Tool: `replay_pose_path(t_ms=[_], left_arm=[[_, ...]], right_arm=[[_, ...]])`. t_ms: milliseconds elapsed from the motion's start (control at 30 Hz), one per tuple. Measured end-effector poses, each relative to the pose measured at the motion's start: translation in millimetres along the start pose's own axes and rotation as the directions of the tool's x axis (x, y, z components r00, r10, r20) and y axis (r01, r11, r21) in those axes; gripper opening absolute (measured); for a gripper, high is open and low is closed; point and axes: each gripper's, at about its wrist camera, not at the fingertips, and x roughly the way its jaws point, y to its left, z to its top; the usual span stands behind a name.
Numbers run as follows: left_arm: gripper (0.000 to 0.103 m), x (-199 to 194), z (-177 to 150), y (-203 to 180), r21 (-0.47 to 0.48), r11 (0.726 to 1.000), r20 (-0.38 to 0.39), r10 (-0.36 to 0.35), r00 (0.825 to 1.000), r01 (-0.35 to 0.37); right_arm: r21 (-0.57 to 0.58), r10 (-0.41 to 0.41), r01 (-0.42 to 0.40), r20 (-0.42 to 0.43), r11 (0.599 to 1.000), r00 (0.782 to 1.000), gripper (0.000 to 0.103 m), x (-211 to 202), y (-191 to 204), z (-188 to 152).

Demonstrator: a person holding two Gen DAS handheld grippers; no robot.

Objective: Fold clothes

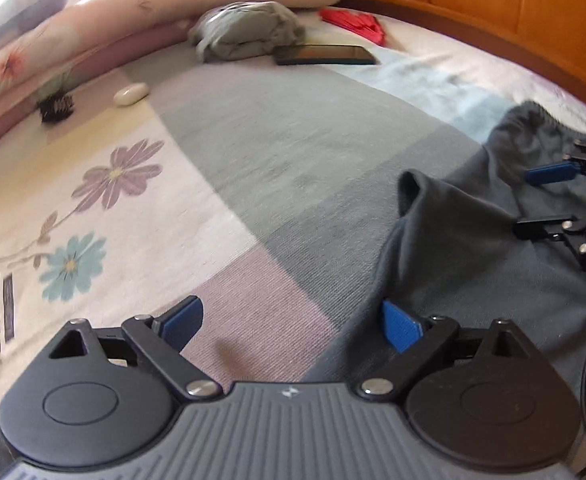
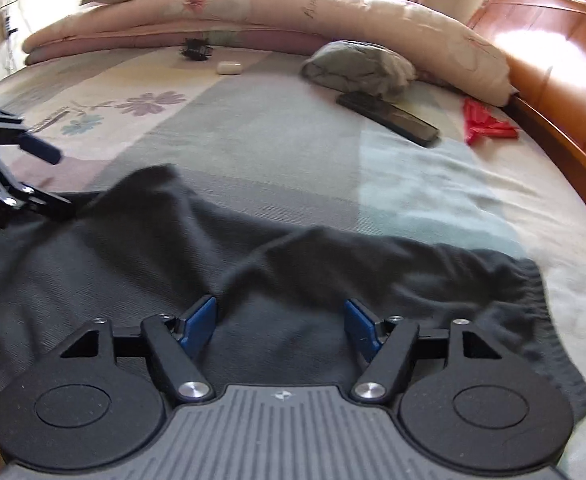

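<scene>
A dark grey garment (image 1: 473, 248) (image 2: 333, 264) lies rumpled on the patterned bedsheet (image 1: 277, 152), its elastic edge toward the right in the right wrist view. My left gripper (image 1: 291, 326) (image 2: 53, 179) is open at the garment's left edge. Its right pad (image 1: 401, 326) is against the cloth and its left pad is over bare sheet. My right gripper (image 2: 279, 324) (image 1: 541, 199) is open over the middle of the garment. Cloth lies flat below its blue pads (image 2: 199, 322) and nothing is pinched.
At the far side lie a folded grey-green garment (image 1: 249, 34) (image 2: 357, 66), a black phone (image 1: 325, 55) (image 2: 393, 118), a red item (image 1: 357, 24) (image 2: 485, 122), a white case (image 1: 131, 94) and a black brush (image 1: 57, 106). A rolled duvet (image 1: 173, 0) and wooden headboard (image 1: 493, 0) border the bed.
</scene>
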Motion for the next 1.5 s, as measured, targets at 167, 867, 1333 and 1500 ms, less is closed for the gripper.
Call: replay_pose_path(t_ms=[167,867,1333,1500], left_arm=[[0.095,3,-2,11,-0.096,0.995,-0.008,-0.01,1.0,0.01],[0.1,8,-5,14,-0.139,0.99,-0.02,0.011,1.0,-0.014],[0.096,-48,13,-14,-0.076,0.992,0.065,-0.092,0.994,0.097],[0.097,-68,13,-49,-0.005,0.981,0.072,-0.193,0.978,0.194]], right_arm=[[0.05,0.007,-0.009,0.038,0.999,0.999,0.074,-14,-2,11],[0.13,0.145,-0.149,0.036,0.98,0.989,0.075,15,-36,16],[0.133,0.02,-0.018,-0.018,0.991,1.0,0.08,-42,-57,-18],[0.188,-0.101,0.117,-0.094,0.975,0.99,0.082,-44,-72,-46]])
